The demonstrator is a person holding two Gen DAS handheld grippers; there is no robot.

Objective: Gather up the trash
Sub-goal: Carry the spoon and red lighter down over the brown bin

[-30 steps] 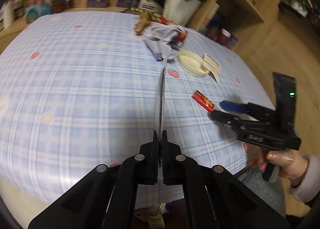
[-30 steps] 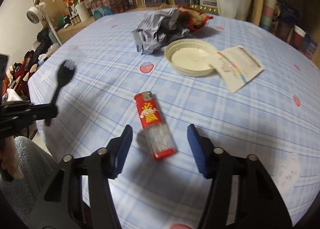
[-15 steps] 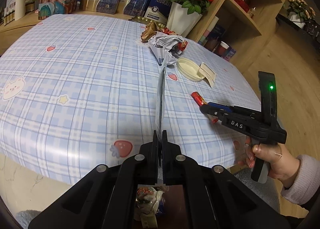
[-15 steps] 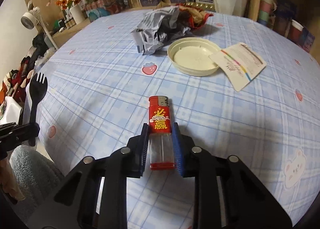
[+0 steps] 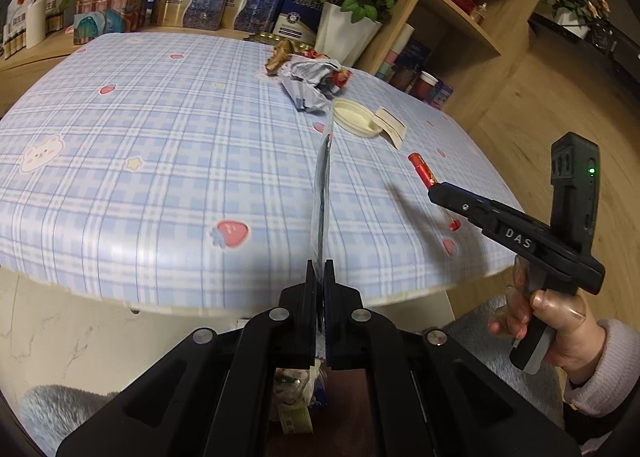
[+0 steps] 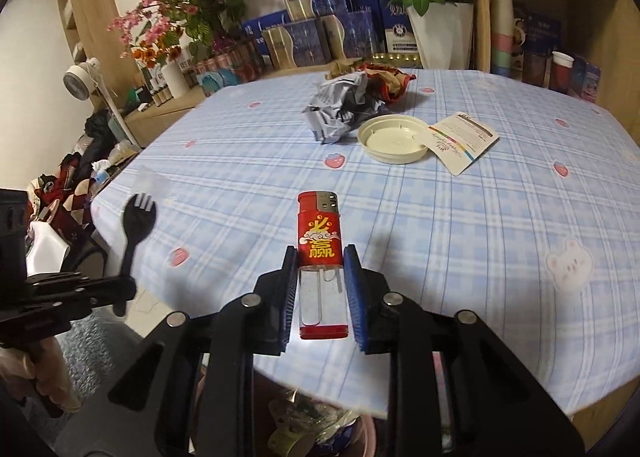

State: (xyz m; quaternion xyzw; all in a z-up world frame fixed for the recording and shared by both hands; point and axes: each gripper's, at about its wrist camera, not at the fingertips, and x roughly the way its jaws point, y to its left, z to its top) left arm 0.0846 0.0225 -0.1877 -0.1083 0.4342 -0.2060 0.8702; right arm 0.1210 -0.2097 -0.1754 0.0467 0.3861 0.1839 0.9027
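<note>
Blue plaid tablecloth (image 6: 480, 241) with strawberry prints. White vase of red roses (image 6: 440, 29) behind, beside stacked blue boxes (image 6: 340, 29); small fan (image 6: 82, 79) at left.

Both wrist views looked down across the table (image 5: 160, 177) from its near edge, sharing the white lid (image 6: 394, 139).

Warm indoor light is falling from overhead, leaving both views fairly bright. The worktop (image 5: 160, 161) is giving off a soft sheen near its front edge. A dark shadow is lying on the cloth beside the red lighter (image 6: 320, 241). Fisheye bending is curving the shelves (image 5: 472, 9) at the edges; black vignetting is filling the corners. The fork (image 6: 138, 221) is looking slightly smeared.
</note>
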